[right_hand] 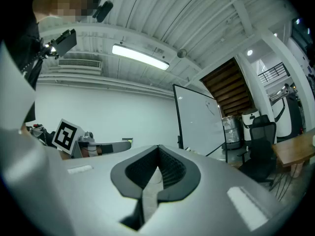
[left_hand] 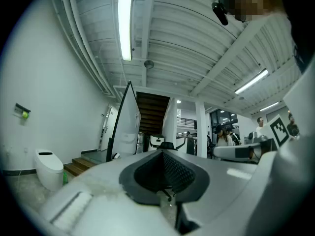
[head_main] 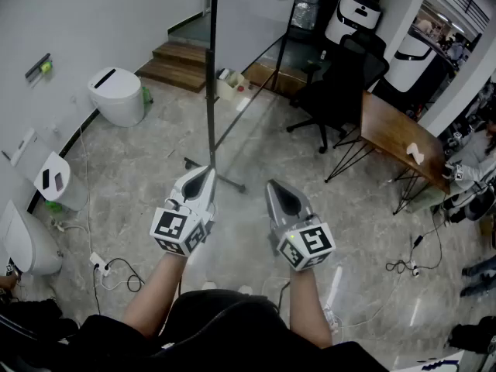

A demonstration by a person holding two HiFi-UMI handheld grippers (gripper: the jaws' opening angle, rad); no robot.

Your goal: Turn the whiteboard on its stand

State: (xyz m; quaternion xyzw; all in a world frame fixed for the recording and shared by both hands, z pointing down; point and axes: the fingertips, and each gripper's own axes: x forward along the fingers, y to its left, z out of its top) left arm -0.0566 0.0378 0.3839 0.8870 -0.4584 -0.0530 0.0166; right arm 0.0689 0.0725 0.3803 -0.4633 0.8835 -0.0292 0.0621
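White whiteboard [head_main: 242, 22] ahead, apart from both | left gripper [head_main: 207, 170] jaws together, empty | right gripper [head_main: 273, 184] jaws together, empty

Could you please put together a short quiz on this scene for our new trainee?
1. In the head view, what stands to the right of the whiteboard? A) a black office chair B) a white toilet C) a ladder
2. Are the left tongs and the right tongs open or shut, and do they hold anything?
3. True or false: the whiteboard lies flat on the floor.
Key: 1 A. 2 Both shut, holding nothing. 3 False; it stands upright.
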